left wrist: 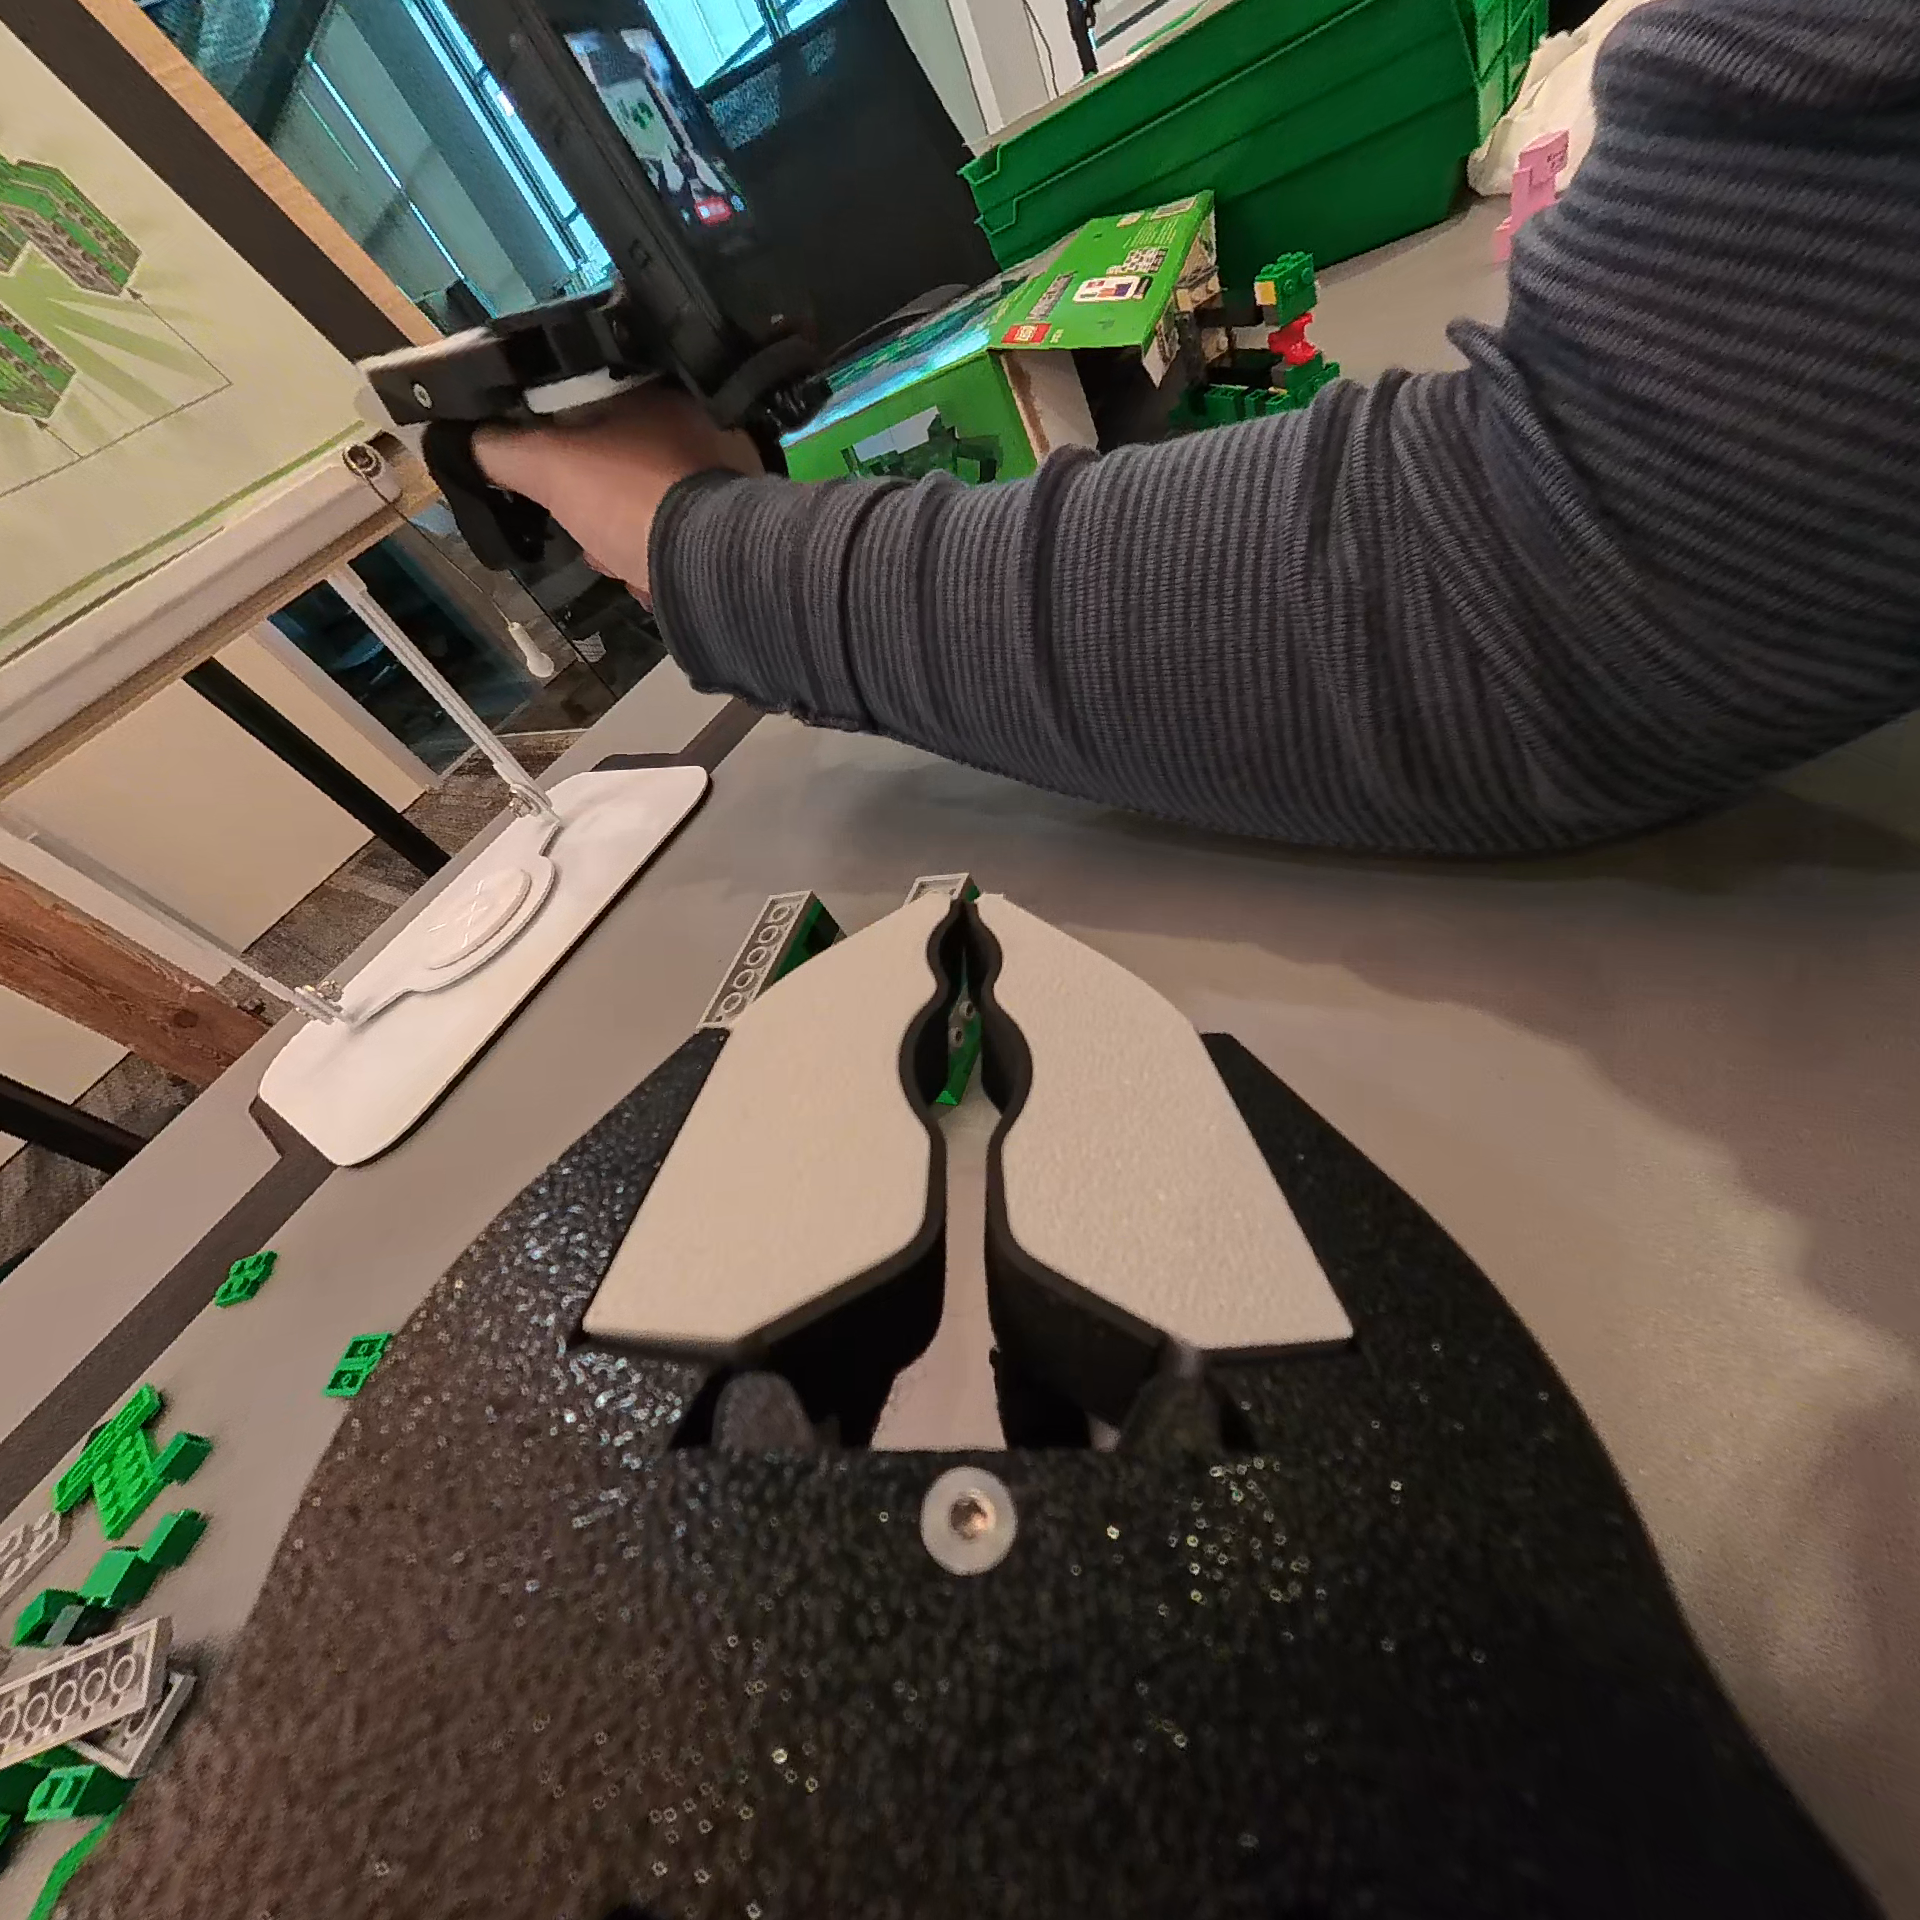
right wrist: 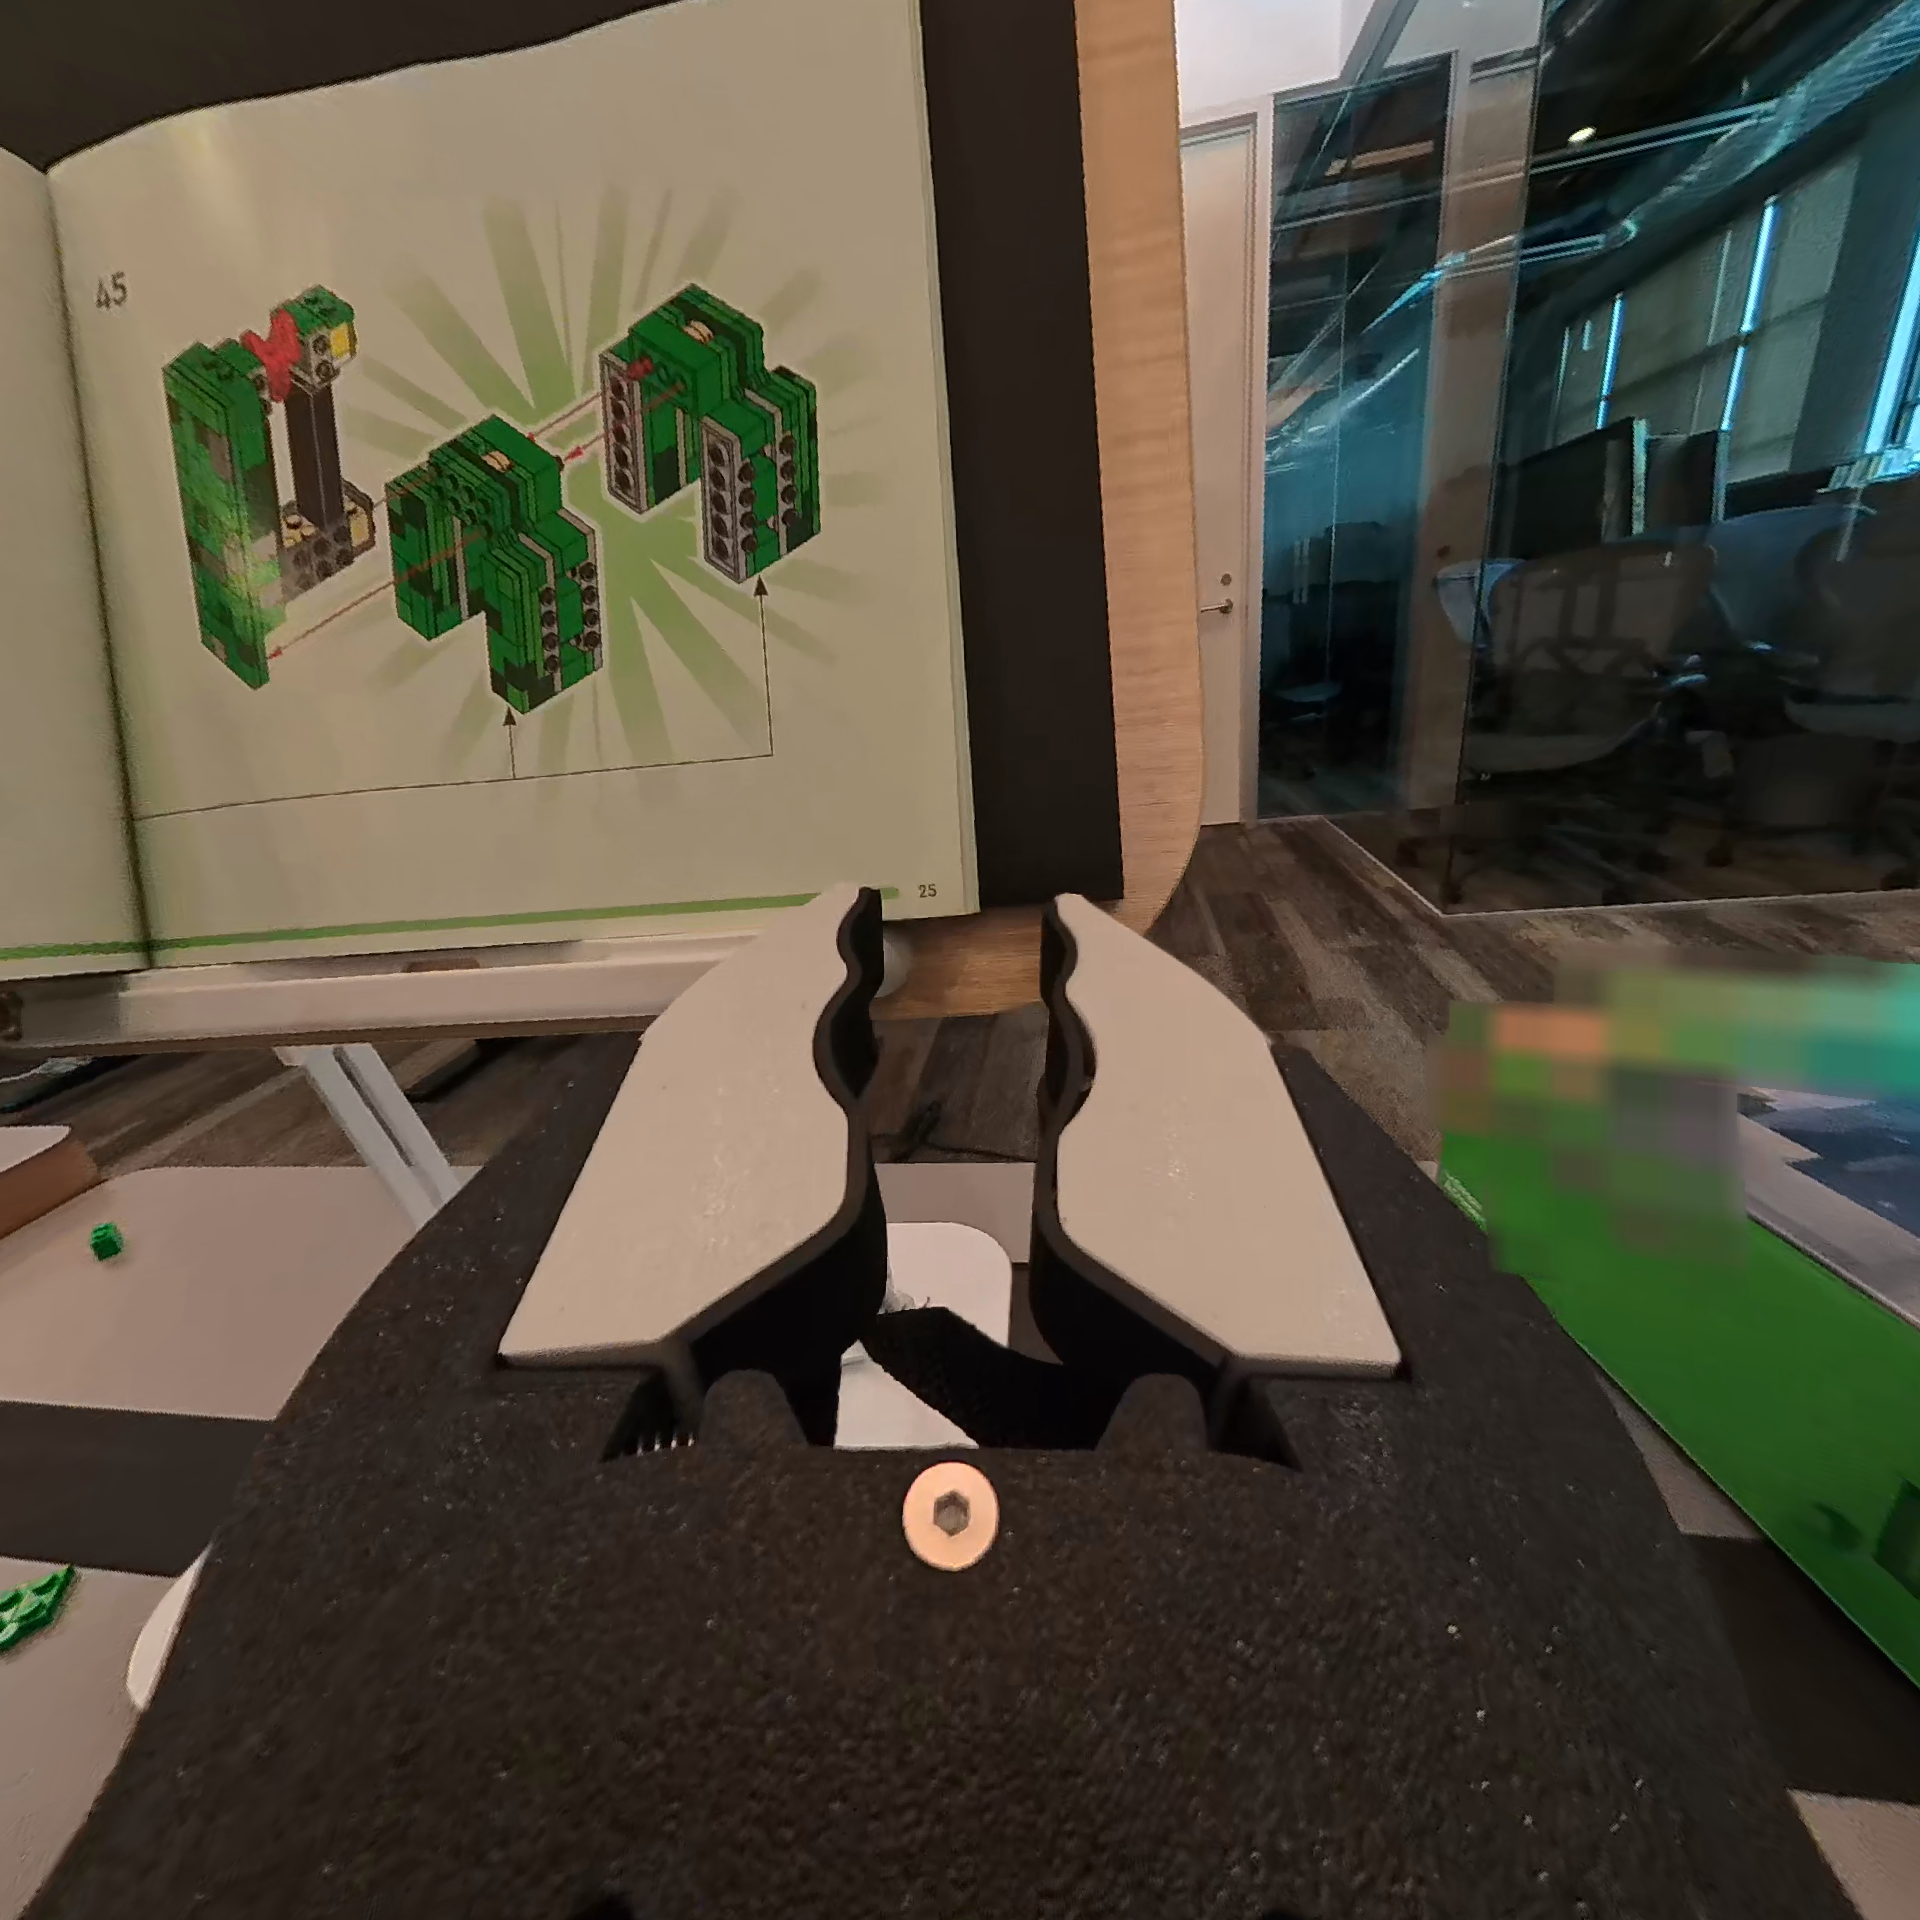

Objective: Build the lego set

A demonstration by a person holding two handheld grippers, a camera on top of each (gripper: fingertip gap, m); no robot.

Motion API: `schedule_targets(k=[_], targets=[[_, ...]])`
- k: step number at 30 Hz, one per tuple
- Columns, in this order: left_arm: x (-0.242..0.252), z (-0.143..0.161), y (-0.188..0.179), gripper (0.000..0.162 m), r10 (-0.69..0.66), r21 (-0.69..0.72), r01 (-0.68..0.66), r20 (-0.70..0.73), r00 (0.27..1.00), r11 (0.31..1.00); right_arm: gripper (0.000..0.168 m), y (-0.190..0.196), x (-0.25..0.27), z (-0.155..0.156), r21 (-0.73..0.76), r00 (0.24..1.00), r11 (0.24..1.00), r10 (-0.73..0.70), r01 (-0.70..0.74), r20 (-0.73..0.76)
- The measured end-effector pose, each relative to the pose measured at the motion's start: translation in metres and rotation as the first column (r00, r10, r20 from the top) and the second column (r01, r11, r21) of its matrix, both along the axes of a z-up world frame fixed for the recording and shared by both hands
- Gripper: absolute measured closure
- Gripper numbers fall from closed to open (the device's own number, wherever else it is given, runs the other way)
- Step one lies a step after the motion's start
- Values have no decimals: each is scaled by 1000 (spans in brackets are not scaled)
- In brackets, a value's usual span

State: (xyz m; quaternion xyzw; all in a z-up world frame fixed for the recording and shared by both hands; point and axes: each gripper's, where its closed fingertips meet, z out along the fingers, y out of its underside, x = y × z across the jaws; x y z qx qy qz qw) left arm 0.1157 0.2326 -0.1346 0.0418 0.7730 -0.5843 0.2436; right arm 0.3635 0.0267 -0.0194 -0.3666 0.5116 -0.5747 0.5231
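My left gripper (left wrist: 966, 914) is low over the grey table (left wrist: 1455, 1091), jaws nearly together. It is shut on a green and grey lego assembly (left wrist: 961, 1039), whose grey studded plates (left wrist: 769, 956) stick out to the left of the fingers. My right gripper (right wrist: 961, 914) is open and empty, held up facing the open instruction book (right wrist: 520, 520) on its stand. In the left wrist view a hand holds the right gripper (left wrist: 395, 384) near the book's lower corner, and a striped sleeve (left wrist: 1247, 623) crosses the table.
Loose green bricks (left wrist: 114, 1475) and grey plates (left wrist: 83, 1704) lie at the table's left edge. The stand's white base (left wrist: 478, 966) is ahead on the left. A green lego box (left wrist: 935, 405), a partial green build (left wrist: 1268, 353) and green bins (left wrist: 1247, 125) stand behind the arm. Across from one pair of fingers to the other is roughly 35 cm.
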Motion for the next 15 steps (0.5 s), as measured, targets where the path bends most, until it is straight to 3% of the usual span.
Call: schedule_targets(k=[6, 15], targets=[[0, 0, 0, 162, 0, 2, 0, 1, 1000, 1000, 144, 8, 3, 4, 46, 996, 995, 84, -85, 9], [0, 0, 0, 162, 1, 1, -1, 1, 1000, 1000, 148, 10, 7, 0, 48, 995, 995, 90, -89, -33]])
